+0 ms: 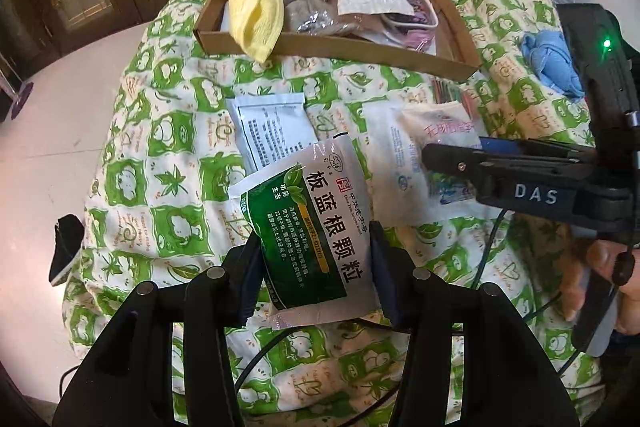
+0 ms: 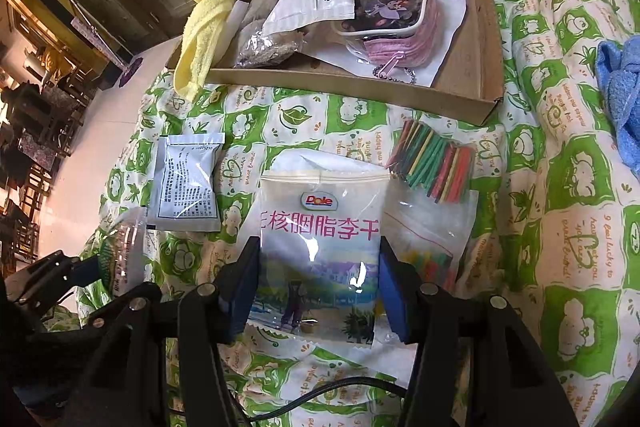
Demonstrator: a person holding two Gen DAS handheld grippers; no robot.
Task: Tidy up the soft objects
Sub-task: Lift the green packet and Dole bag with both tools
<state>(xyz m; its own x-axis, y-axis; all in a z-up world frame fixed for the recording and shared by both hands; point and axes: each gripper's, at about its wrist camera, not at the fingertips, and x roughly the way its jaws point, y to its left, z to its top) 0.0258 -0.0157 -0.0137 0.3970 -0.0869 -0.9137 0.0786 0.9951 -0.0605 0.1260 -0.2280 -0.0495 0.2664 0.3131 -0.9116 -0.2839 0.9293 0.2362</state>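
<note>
My left gripper [image 1: 316, 235] is shut on a green and white granule sachet [image 1: 308, 215], which hangs lifted above the green-patterned quilt [image 1: 168, 163]. In the right wrist view that sachet [image 2: 124, 251] shows edge-on at the lower left. My right gripper [image 2: 319, 251] is shut on a clear Dole dried-fruit packet [image 2: 320, 227], its blue pads [image 2: 244, 291] pressing both side edges low over the quilt. From the left wrist view the right gripper [image 1: 440, 155] comes in from the right, on that packet [image 1: 436, 131]. A hand holds its handle.
A shallow cardboard tray [image 2: 340, 87] at the far side holds a yellow towel [image 2: 208, 27] draped over its rim, a white bag, a grey pouch and a pink cartoon case [image 2: 388, 11]. A white sachet [image 2: 186, 187], coloured sticks [image 2: 436, 159] and a blue cloth [image 2: 620, 99] lie on the quilt.
</note>
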